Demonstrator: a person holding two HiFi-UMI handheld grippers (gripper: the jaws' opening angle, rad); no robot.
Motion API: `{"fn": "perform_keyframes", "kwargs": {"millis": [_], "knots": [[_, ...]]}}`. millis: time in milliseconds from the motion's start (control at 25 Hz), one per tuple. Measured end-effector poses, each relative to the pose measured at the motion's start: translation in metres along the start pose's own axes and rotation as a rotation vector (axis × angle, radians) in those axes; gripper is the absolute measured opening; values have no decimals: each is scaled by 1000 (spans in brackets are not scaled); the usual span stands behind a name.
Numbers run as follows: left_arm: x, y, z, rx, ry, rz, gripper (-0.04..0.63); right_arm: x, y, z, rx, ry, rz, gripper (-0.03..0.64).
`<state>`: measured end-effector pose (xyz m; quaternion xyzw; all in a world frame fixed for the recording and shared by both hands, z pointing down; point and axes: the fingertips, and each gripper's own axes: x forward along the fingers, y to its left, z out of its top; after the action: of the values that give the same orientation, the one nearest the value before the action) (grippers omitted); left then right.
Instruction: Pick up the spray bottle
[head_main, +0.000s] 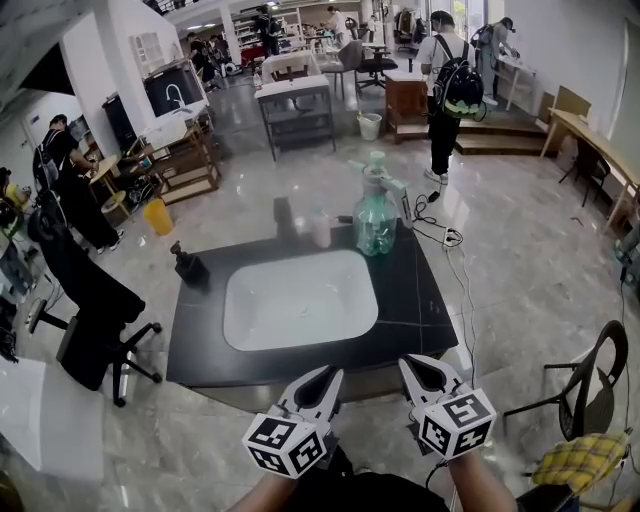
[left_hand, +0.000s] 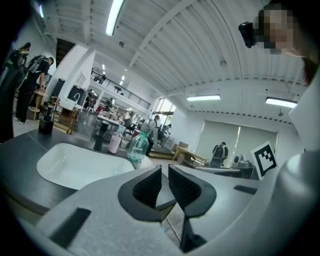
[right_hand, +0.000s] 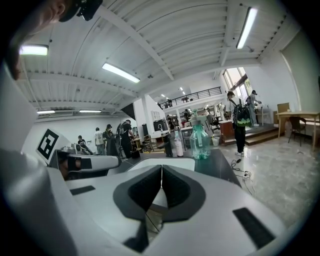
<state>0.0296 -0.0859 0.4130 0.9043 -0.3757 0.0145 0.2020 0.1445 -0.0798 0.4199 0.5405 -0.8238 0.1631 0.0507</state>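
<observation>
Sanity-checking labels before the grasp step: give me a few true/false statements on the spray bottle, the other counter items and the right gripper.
1. The spray bottle stands upright on the counter, behind the sink. True.
2. The right gripper holds the spray bottle. False: it is shut on nothing, at the counter's near edge, far from the bottle.
3. A black dispenser stands left of the sink in the head view. True.
4. The pink bottle stands right of the spray bottle in the head view. False: it stands to its left.
5. The spray bottle lies inside the sink. False: it is on the counter, outside the basin.
</observation>
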Motion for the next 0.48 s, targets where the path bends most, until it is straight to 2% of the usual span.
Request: {"fn": "perform_keyframes", "kwargs": {"millis": [480], "knots": [[22,28,16,-23,5,-11,43,29,-10,15,-2,9,-23,8]]}}
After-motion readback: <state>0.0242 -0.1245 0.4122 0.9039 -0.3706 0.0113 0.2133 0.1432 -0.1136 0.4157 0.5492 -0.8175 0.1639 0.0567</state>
